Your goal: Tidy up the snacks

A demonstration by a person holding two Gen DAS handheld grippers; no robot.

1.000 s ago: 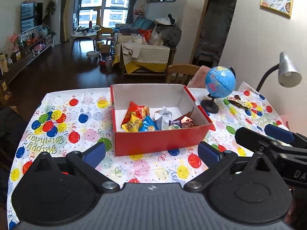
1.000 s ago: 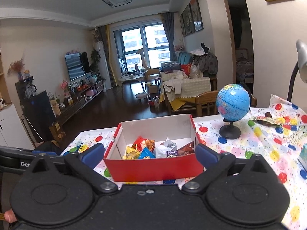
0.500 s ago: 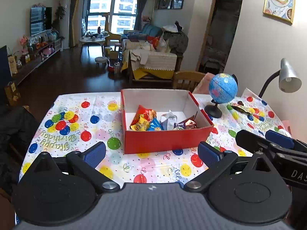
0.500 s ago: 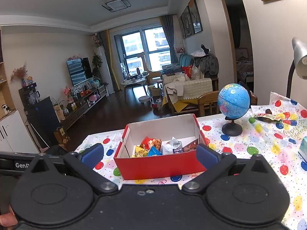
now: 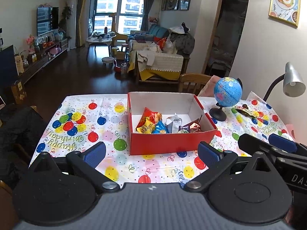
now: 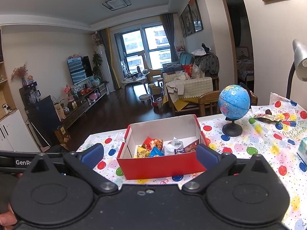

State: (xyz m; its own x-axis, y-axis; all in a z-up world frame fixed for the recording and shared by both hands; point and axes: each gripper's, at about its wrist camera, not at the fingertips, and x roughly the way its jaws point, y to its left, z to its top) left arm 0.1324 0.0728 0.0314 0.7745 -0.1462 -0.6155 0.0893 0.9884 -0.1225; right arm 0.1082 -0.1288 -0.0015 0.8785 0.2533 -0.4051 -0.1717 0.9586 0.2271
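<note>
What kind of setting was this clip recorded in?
Most likely a lived-in home: an open living and dining room. A TV on a low cabinet, a cluttered sofa, and a dining table under a birthday-balloon cloth, holding a red snack box.

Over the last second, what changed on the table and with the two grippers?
Both grippers, left and right, drew back from the red box, which now looks smaller and farther off. Nothing was grasped or released; both are open and empty. The snacks in the box, the globe and the wrapper beside it stayed put.
</note>
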